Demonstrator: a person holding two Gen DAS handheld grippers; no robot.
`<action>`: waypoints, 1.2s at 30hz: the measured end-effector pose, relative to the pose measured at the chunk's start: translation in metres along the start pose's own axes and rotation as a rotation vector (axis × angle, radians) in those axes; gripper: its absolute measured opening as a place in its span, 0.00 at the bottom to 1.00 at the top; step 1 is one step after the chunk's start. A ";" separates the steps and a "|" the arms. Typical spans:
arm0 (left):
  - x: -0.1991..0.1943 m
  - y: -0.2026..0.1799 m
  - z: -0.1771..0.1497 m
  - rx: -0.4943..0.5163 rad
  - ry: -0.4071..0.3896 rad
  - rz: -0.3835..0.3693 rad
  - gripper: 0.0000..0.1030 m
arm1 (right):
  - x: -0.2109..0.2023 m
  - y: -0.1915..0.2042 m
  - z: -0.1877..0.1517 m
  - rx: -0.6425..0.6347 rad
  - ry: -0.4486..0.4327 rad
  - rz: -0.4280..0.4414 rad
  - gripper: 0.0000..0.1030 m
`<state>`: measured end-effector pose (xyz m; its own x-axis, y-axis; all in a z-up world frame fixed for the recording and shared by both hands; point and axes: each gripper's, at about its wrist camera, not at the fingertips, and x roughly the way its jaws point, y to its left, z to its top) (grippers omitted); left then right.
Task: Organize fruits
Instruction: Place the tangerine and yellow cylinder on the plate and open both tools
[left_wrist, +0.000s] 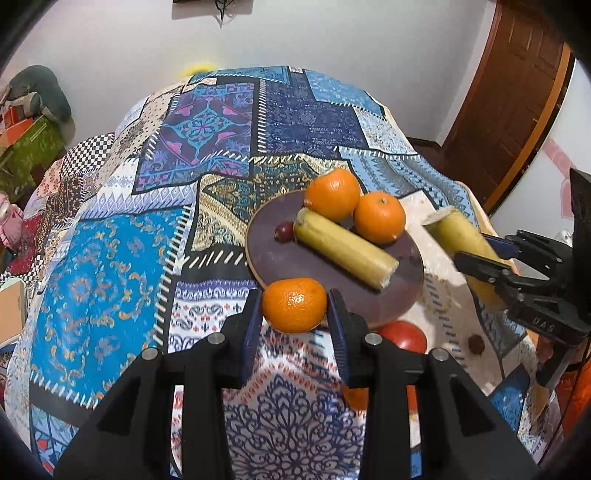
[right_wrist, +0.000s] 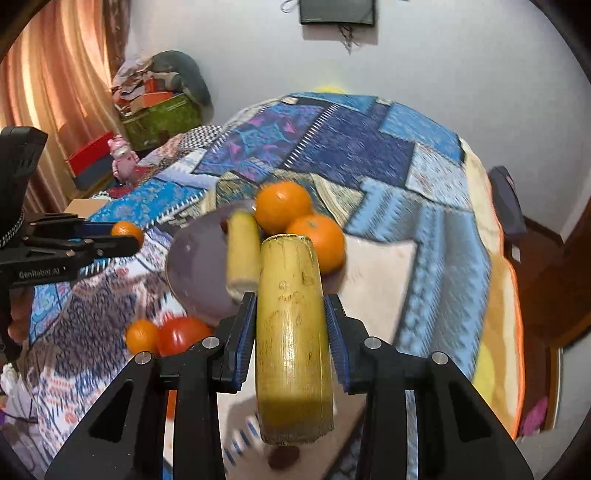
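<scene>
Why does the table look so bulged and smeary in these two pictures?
Left wrist view: the fisheye lens bows the patchwork tablecloth into a dome, yet the plate stays crisp. Right wrist view: same bulge, plus motion blur smearing the cloth and plate, while the held yellow stalk piece stays sharp.

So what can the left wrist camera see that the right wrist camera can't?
Only the left wrist view shows the small dark red fruit on the plate, beside the banana piece, and the brown wooden door.

Only the right wrist view shows the orange curtain, the pink toy, and the cut top of the banana piece held in the right claw.

Both show the purple plate with two oranges and one banana piece, the red tomato, and the orange in the left claw.
</scene>
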<state>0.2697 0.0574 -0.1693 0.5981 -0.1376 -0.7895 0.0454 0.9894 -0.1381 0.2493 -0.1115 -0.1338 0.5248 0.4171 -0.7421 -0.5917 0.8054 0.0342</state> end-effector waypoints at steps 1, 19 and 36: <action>0.003 0.000 0.003 -0.002 0.000 -0.001 0.34 | 0.004 0.002 0.003 -0.007 -0.001 0.004 0.33; 0.081 0.001 0.039 0.013 0.073 0.008 0.34 | 0.058 0.017 0.033 -0.057 0.022 0.022 0.33; 0.108 0.003 0.042 0.021 0.097 0.050 0.34 | 0.071 0.011 0.028 -0.039 0.047 0.036 0.33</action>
<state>0.3683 0.0476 -0.2299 0.5195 -0.0907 -0.8497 0.0345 0.9958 -0.0852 0.2972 -0.0609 -0.1674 0.4738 0.4248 -0.7714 -0.6339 0.7725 0.0361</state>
